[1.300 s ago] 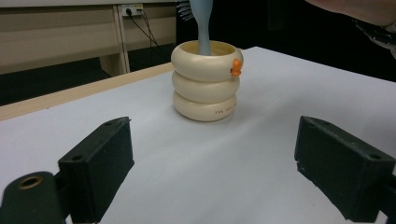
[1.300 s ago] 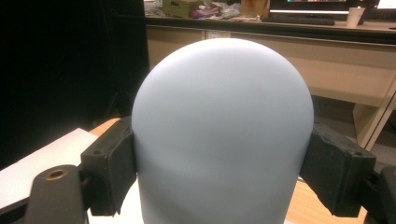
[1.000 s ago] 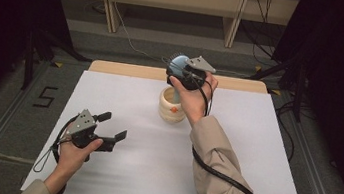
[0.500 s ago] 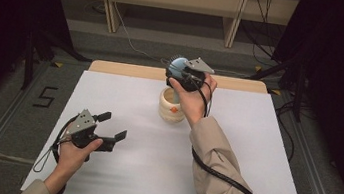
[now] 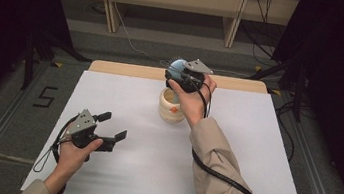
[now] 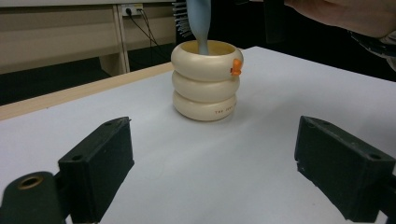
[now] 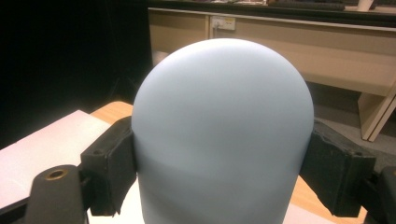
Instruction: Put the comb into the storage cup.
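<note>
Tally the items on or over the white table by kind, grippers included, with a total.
Grippers: 2, the left gripper and the right gripper
Cream ringed holder: 1
Light blue hairbrush: 1
Total: 4

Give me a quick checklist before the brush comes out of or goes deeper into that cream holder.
1. Right hand-held gripper clamped on blue brush head: ok.
2. Brush handle inside the cream ringed holder: ok.
3. Holder upright on white table: ok.
4. Left hand-held gripper open, apart from holder: ok.
5. Handle touching the holder's bottom: cannot tell.
</note>
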A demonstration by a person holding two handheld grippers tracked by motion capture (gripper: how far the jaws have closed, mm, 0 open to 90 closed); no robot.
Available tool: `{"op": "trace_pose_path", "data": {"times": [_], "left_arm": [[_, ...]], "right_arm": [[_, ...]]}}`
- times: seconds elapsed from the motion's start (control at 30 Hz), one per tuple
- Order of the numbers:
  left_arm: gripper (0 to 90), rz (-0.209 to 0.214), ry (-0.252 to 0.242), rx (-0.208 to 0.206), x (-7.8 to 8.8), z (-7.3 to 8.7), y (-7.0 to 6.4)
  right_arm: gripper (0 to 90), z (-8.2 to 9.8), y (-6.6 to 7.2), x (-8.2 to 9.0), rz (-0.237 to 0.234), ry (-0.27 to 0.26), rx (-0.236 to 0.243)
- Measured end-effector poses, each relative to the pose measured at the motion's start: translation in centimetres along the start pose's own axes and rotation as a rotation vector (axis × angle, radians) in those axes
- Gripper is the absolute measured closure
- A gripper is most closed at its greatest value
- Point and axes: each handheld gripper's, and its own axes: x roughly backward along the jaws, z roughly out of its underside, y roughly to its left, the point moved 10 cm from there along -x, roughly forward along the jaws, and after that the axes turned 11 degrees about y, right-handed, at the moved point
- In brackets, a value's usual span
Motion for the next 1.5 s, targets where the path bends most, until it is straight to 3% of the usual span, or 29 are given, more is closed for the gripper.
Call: {"op": "trace_pose_path", "data": {"times": [0.83, 1.5], "left_arm": [[11.2, 0.001, -0.002, 0.000, 0.0, 0.0, 0.0], [11.2, 0.003, -0.003, -0.001, 0.0, -0.1, 0.0]], "right_arm": [[19.8, -0.4, 1.0, -1.1, -0.023, 0.001, 0.070], [19.2, -0.8, 0.5, -2.1, -0.012, 0.001, 0.054]]}}
